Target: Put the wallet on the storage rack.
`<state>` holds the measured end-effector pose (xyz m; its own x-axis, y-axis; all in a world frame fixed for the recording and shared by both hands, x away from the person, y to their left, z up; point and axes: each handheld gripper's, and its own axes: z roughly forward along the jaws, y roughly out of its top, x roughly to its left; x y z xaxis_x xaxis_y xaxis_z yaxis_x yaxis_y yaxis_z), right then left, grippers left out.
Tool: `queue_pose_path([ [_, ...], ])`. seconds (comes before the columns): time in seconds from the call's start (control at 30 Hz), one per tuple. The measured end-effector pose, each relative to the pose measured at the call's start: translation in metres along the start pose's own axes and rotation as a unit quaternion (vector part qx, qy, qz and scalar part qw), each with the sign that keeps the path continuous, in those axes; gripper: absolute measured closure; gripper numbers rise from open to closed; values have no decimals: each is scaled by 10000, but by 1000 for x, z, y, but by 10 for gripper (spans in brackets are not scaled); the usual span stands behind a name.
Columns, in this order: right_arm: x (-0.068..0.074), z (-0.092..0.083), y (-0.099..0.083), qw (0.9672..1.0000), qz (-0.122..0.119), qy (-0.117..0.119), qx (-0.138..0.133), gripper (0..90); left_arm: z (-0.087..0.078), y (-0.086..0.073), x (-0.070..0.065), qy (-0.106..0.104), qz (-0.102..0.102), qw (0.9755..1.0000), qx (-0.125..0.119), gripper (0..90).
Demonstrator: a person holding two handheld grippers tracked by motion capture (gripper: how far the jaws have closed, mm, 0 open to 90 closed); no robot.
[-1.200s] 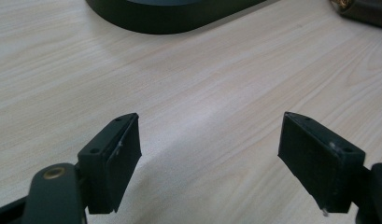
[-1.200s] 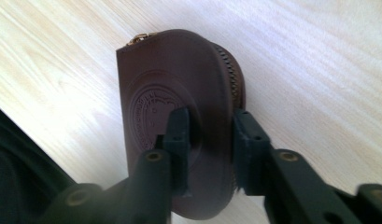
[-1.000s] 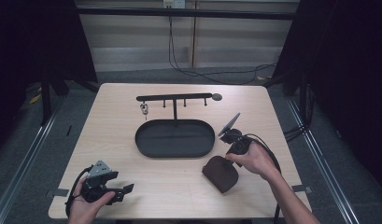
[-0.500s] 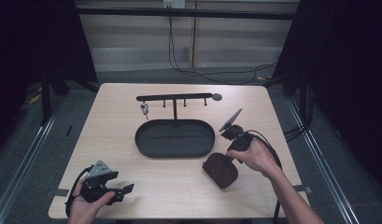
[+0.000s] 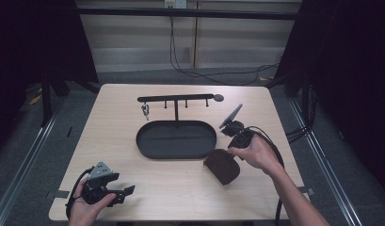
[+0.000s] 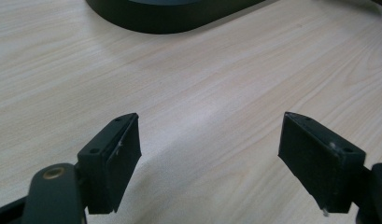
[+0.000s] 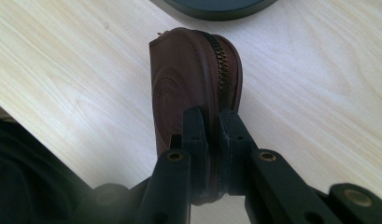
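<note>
A brown zipped leather pouch (image 5: 221, 167) stands on edge on the wooden table, just right of the front of the black oval tray (image 5: 144, 141). My right gripper (image 5: 230, 157) reaches it from the right and is shut on it. In the right gripper view both jaws pinch the near rim of the pouch (image 7: 179, 84) beside the zip, with the right gripper (image 7: 211, 123) almost fully closed. My left gripper (image 5: 127, 192) rests low at the table's front left corner. Its jaws stand wide open over bare wood, as the left gripper (image 6: 209, 140) view shows.
A black rack (image 5: 176, 99) on a thin post stands behind the tray, with a small key (image 5: 145, 111) hanging from its left peg. The tray's edge (image 6: 170, 18) lies far ahead of the left jaws. Dark drapes and floor rails surround the table (image 5: 110, 141).
The right jaws have closed onto the pouch's rim, and the pouch has tipped up and shifted slightly away from the front edge. The left gripper has stayed put.
</note>
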<state>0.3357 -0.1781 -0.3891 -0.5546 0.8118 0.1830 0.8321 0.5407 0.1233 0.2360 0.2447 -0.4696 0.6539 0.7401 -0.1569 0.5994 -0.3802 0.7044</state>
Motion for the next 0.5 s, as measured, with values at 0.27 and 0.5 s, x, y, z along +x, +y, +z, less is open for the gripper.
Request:
queue_pose_path([
  [0.27,-1,-12,2,10000,22,-34,23,826,-1,0,1,6,22,10000,-25,208],
  [0.5,-4,-23,3,9999,51,-144,47,826,0,1,-1,-45,100,9999,3,205],
])
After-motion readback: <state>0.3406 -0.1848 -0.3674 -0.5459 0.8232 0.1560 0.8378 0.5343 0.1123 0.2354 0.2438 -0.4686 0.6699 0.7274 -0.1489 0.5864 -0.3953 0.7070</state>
